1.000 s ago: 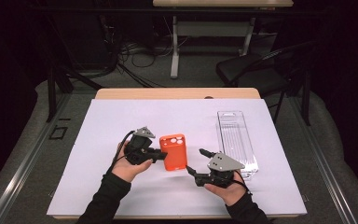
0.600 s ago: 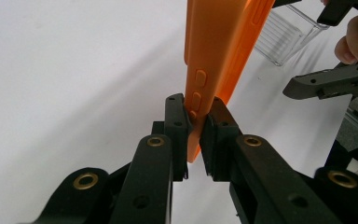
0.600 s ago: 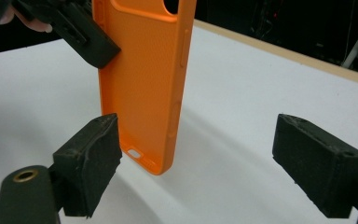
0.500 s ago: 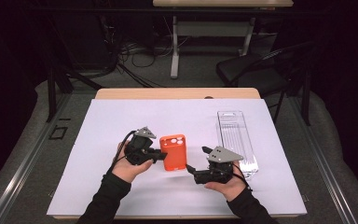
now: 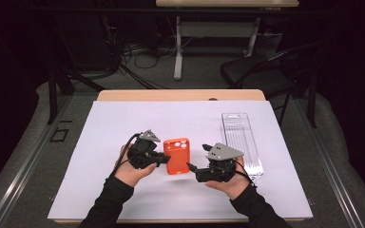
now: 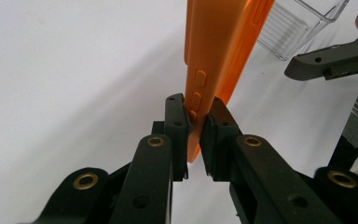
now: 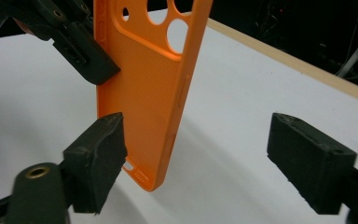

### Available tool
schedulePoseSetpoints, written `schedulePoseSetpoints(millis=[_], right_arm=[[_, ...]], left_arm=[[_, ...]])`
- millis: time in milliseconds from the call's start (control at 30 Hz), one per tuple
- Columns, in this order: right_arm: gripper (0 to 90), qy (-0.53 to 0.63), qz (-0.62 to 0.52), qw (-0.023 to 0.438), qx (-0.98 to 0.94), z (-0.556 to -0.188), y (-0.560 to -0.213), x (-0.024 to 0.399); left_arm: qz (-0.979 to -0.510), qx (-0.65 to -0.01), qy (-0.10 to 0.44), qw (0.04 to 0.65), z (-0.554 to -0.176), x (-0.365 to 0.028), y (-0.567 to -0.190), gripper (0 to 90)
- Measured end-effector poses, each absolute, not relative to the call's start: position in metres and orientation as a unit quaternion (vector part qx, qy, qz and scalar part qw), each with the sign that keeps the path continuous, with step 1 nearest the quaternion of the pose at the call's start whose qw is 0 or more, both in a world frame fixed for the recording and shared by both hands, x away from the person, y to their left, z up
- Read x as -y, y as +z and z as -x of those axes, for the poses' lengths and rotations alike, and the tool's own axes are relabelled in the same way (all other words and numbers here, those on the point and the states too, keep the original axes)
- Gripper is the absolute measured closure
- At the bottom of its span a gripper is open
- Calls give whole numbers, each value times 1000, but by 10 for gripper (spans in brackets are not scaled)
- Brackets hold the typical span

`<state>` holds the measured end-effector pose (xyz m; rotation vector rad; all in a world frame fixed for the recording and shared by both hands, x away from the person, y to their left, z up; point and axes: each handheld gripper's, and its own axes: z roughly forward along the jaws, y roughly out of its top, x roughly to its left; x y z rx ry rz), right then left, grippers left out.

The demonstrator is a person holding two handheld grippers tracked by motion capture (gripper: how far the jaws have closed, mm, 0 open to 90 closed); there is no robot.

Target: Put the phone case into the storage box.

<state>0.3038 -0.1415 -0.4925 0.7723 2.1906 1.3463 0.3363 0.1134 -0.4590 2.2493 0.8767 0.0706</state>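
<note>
An orange phone case (image 5: 177, 156) with round camera holes is held up off the white table, standing on end. My left gripper (image 5: 164, 159) is shut on its long edge, the pads pinching the rim by the side buttons (image 6: 196, 116). My right gripper (image 5: 197, 156) is just right of the case with its jaws wide apart. Its jaws have just been closing a little. In the right gripper view the case's lower end (image 7: 144, 93) hangs between the jaws, close beside the left pad (image 7: 98, 154) and far from the right pad (image 7: 307, 158), so nothing is gripped.
A clear plastic tray (image 5: 240, 140) lies lengthwise at the right of the white table cover (image 5: 123, 123); its corner shows in the left gripper view (image 6: 298, 23). A wooden strip (image 5: 180, 95) edges the far side. Beyond it stand a dark chair (image 5: 266, 71) and cables.
My right gripper has risen slightly and edged left toward the case. The left gripper and the case have stayed where they were.
</note>
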Motion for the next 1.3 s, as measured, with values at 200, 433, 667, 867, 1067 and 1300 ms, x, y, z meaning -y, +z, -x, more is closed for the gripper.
schedulePoseSetpoints(millis=[200,433,667,867,1067,1300], right_arm=[[287,482,-259,244,-801,-304,-487,137],[367,468,-234,277,-805,-304,-480,134],[442,458,-223,287,-811,-306,-474,133],[480,455,-221,287,-814,-306,-471,131],[481,450,-221,296,-813,-307,-467,128],[525,451,-210,310,-810,-306,-460,126]], left_arm=[[-871,-347,31,347,-337,-113,-459,820],[-870,-351,31,345,-337,-113,-460,820],[-870,-351,31,344,-337,-112,-459,820],[-870,-351,31,344,-337,-113,-459,820],[-870,-352,30,344,-337,-113,-459,820],[-871,-352,30,341,-337,-113,-460,820]])
